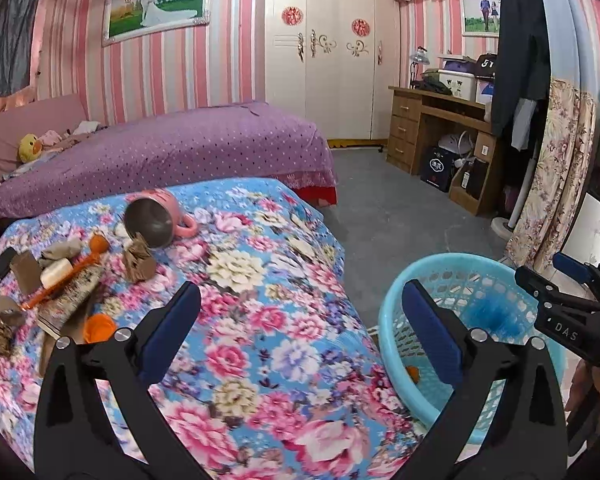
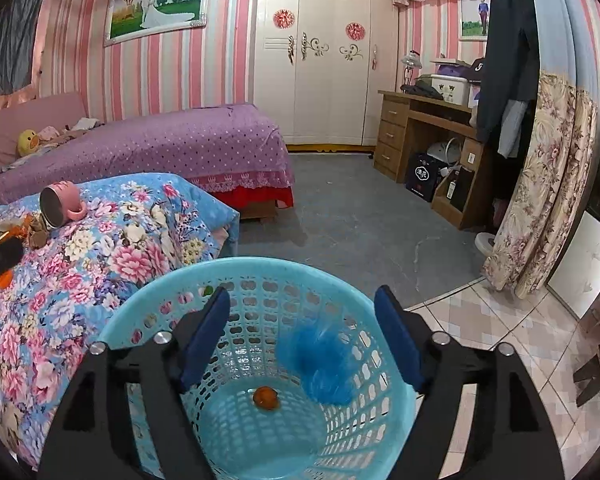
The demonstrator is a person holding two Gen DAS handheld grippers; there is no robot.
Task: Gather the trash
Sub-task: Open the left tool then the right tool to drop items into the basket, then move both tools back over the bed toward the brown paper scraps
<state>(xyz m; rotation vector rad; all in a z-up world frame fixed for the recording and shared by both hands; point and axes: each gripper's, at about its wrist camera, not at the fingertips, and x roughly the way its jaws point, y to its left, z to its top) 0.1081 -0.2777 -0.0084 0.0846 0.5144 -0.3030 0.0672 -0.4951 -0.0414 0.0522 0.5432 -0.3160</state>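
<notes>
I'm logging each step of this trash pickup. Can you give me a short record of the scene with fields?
bin: blue basket on the floor beside the floral table
in bin: blurred blue fluffy item, small orange piece
left gripper: open, empty, over the table's edge
right gripper: open, empty, over the basket
still on table: pink mug on its side, brown scraps, orange cap

One blue basket (image 2: 256, 276) with one orange scrap (image 2: 266, 397) and one blurred blue fluffy thing (image 2: 320, 364) inside; one pink mug (image 1: 158, 218), two orange caps (image 1: 99, 327) on the table.
</notes>
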